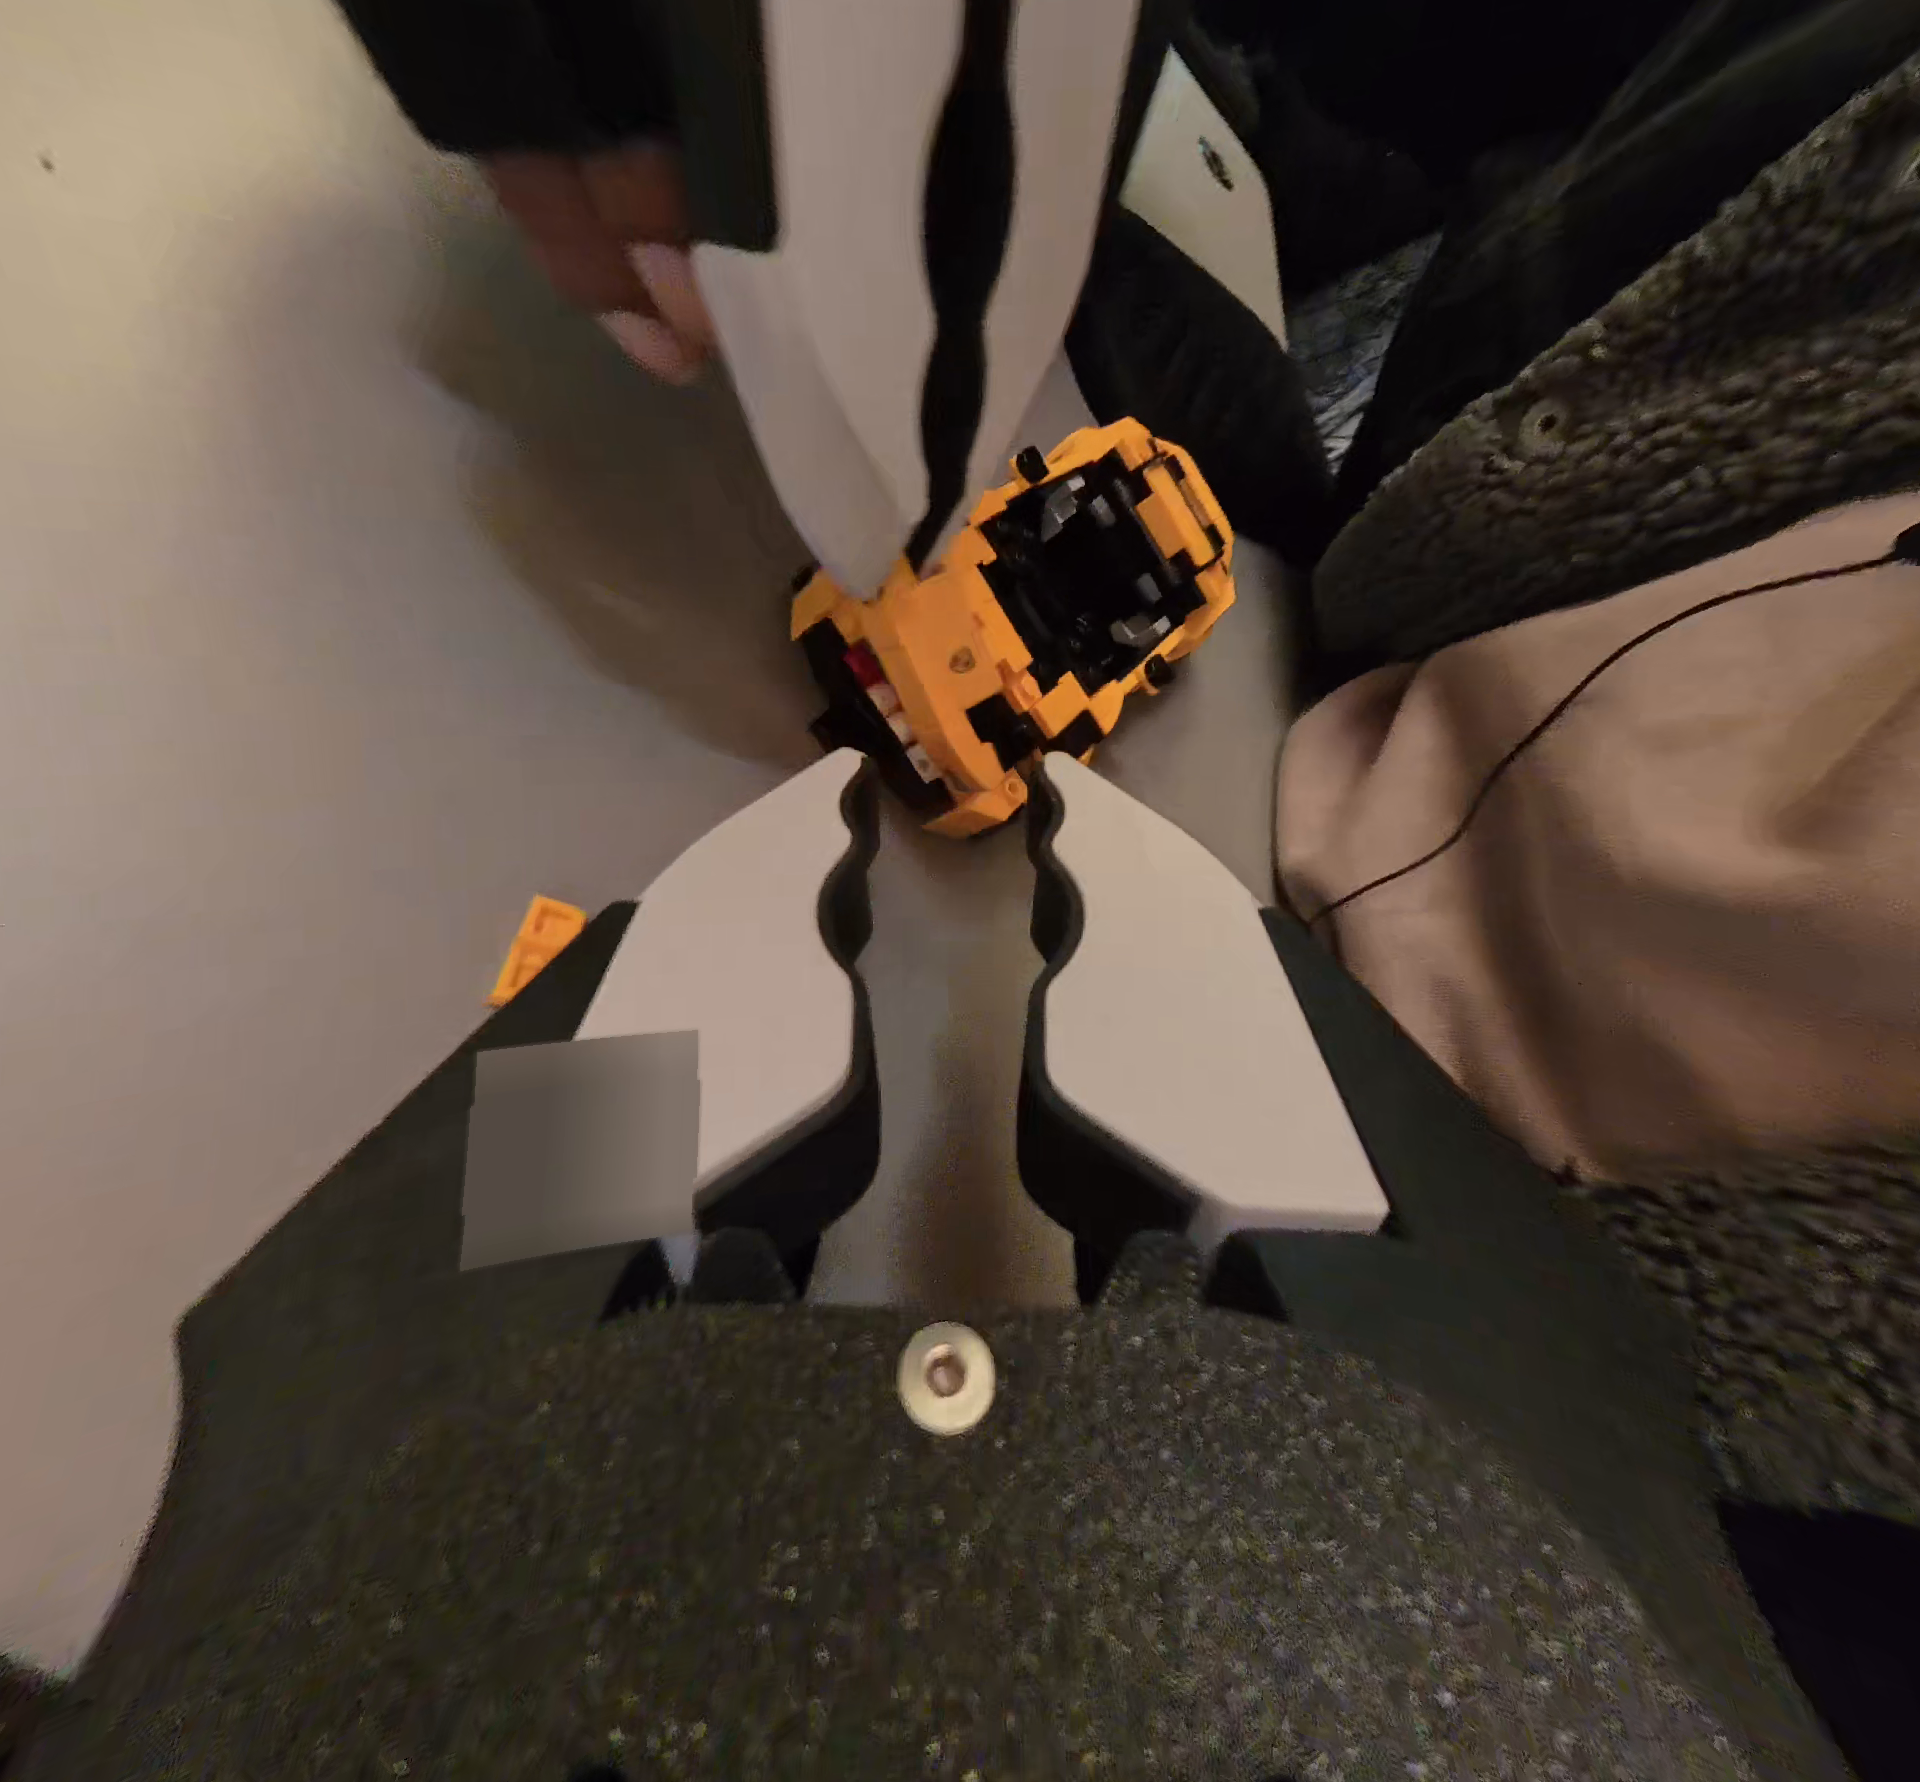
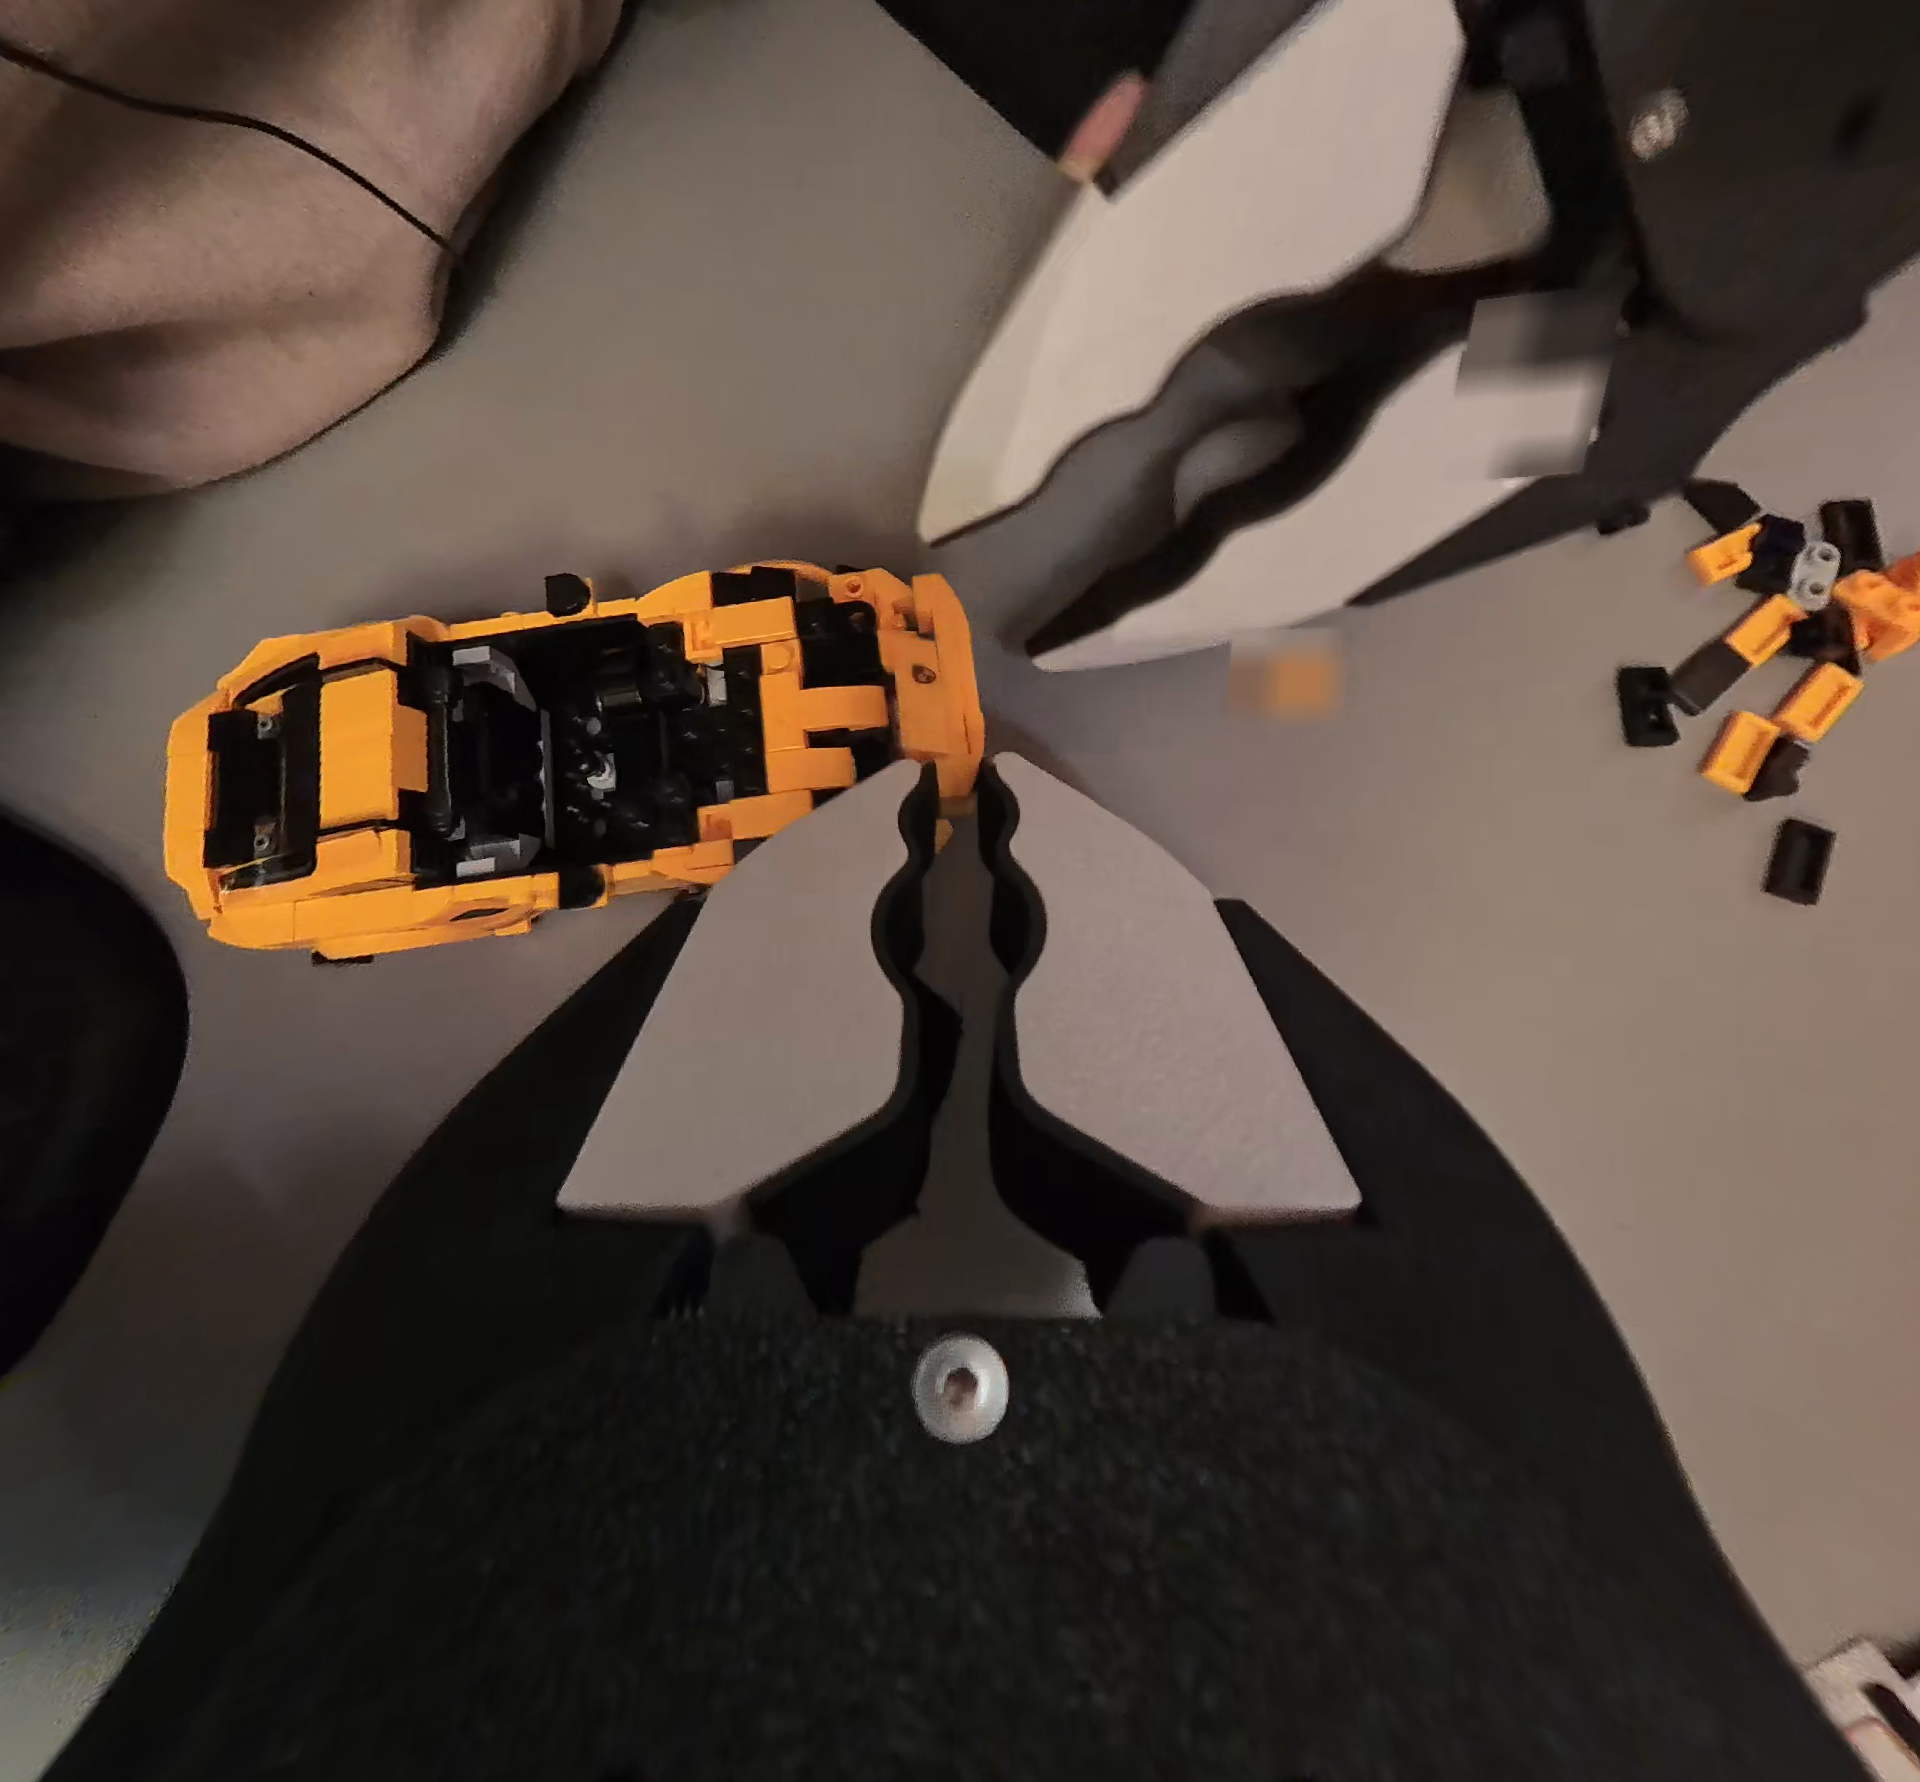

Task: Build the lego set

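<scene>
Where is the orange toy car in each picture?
Left wrist view: the orange car sits in the middle, just past the left claw.
Right wrist view: it lies left of the middle, nose beside the right claw.
Shared landmark: the pale table under the car in both.

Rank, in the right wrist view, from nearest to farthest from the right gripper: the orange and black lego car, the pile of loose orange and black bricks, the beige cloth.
1. Orange and black lego car: its end sits at the right gripper tips.
2. Pile of loose orange and black bricks: far right.
3. Beige cloth: upper left corner.
</scene>
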The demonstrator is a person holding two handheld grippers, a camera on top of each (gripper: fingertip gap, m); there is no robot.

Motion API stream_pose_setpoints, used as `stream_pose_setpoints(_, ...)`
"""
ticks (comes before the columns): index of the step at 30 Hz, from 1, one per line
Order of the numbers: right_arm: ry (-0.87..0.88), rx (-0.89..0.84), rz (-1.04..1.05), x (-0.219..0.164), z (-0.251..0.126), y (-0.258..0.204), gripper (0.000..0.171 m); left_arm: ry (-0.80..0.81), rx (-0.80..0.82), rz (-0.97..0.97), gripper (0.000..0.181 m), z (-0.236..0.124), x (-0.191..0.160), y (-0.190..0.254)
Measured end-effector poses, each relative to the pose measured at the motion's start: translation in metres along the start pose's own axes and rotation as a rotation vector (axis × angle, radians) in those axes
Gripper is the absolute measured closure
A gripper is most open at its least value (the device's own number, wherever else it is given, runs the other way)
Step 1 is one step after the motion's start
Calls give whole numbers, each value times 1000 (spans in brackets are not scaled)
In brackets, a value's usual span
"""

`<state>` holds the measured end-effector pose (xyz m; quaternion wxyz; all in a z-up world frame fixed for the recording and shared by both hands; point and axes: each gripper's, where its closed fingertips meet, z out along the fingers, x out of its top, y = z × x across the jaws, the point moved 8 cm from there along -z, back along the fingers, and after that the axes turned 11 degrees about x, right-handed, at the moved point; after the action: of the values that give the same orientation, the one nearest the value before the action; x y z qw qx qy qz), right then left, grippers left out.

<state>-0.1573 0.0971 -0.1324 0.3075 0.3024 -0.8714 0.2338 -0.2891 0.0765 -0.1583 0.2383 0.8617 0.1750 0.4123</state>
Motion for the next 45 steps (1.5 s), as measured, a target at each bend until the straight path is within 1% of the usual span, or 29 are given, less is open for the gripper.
stream_pose_setpoints(3,-20,-11,-33,1,1,-2,164,-35,-113,-88,159,3,7,-6)
stream_pose_setpoints(6,-41,-29,-53,0,3,-3,164,-98,-153,-139,163,9,12,-10)
stream_pose_setpoints(8,-52,-39,-58,-2,3,-2,164,-141,-132,-162,164,14,13,-14)
stream_pose_setpoints(13,-59,-39,-62,-4,6,-1,164,-178,-137,-226,167,24,14,-17)
stream_pose_setpoints(21,-78,-44,-8,-10,7,-1,163,-220,-127,-274,171,26,16,-18)
stream_pose_setpoints(26,-24,-116,115,-18,-8,-21,151,-249,-102,-254,174,26,18,-20)
stream_pose_setpoints(31,83,-288,302,-27,-13,-69,144,-274,-106,-254,174,28,19,-18)
stream_pose_setpoints(32,99,-320,351,-28,-12,-81,138,-279,-109,-259,174,28,18,-18)
stream_pose_setpoints(35,86,-421,480,-29,-2,-120,118,-299,-117,-281,174,28,17,-16)
stream_pose_setpoints(39,96,-556,592,-17,21,-160,107,-318,-119,-320,174,29,15,-15)
stream_pose_setpoints(42,78,-640,674,-8,43,-173,97,-318,-119,-361,174,29,14,-15)
stream_pose_setpoints(45,102,-725,769,1,60,-175,92,-320,-137,-419,174,30,13,-16)
